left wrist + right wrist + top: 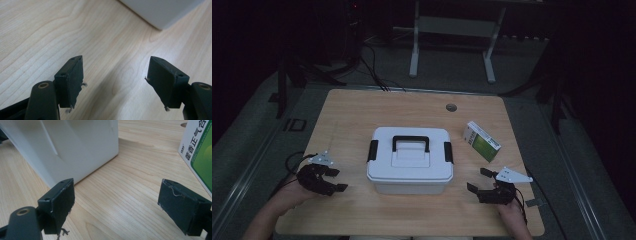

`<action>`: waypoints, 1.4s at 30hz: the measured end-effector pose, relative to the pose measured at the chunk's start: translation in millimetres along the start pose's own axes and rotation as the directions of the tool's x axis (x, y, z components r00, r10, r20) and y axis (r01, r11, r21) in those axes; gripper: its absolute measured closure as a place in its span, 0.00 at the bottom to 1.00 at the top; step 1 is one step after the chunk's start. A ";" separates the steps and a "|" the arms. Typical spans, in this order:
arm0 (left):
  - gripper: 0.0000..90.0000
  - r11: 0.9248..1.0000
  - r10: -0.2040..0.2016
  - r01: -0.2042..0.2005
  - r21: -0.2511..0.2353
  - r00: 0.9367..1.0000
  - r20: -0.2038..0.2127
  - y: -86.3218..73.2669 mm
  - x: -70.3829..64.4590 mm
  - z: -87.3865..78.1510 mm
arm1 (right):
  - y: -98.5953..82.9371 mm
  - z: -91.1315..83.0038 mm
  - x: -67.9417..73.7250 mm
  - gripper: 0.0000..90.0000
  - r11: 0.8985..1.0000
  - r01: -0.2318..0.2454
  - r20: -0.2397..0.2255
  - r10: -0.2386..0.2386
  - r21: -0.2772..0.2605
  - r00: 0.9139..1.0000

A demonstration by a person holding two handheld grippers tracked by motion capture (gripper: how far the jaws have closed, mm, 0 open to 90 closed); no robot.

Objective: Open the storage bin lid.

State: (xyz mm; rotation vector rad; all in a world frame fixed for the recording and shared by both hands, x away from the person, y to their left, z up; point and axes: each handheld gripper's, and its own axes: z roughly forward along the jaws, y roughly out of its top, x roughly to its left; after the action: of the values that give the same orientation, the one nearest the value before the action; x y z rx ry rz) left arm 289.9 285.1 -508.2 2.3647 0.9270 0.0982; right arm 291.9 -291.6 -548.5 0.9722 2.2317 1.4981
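While the room around it lies dark, we see a pale wooden surface [362, 107] filling the middle of the high view, with a white storage box [410, 161] at its centre. This box has a black carrying handle [411, 142] on its lid and a black latch on each short side, and its lid sits closed. Toward the right of the frame, up from the box, lies a small white and green carton [481, 141], apart from the box and flat on the wood. In the right gripper view we can read Chinese characters on the carton [198, 152], among them 藿香正气, beside a small round mark that seems to read 999; the rest is cut off at the edge of the frame. At the lower left of the high view we find the left gripper [333, 179] held in a hand [287, 197], its jaws spread wide with nothing between them, pointing toward the box. At the lower right sits the right gripper [478, 180], likewise spread and empty, just beside the box's near corner. A round hole [451, 107] is set into the surface near its far edge.
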 end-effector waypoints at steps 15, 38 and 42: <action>0.33 0.982 0.080 -0.082 0.172 0.997 0.021 32.0 -0.3 -21.3 | -0.9 1.2 2.3 0.15 1.000 0.004 -0.002 -0.004 0.015 1.000; 0.34 0.957 0.220 -0.229 0.176 0.973 0.069 110.0 -21.5 -55.5 | -1.3 1.6 3.5 0.15 1.000 0.021 0.000 -0.021 0.018 1.000; 0.34 0.949 0.254 -0.263 0.172 0.964 0.073 128.2 -26.8 -59.1 | -1.1 1.1 3.5 0.15 1.000 0.013 -0.002 -0.013 0.012 1.000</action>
State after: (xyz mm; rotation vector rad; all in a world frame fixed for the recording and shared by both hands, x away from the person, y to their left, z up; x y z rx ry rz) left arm 330.2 222.7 -385.2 2.6355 0.6197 0.0585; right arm 289.5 -288.7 -549.6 0.9580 2.2469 1.4821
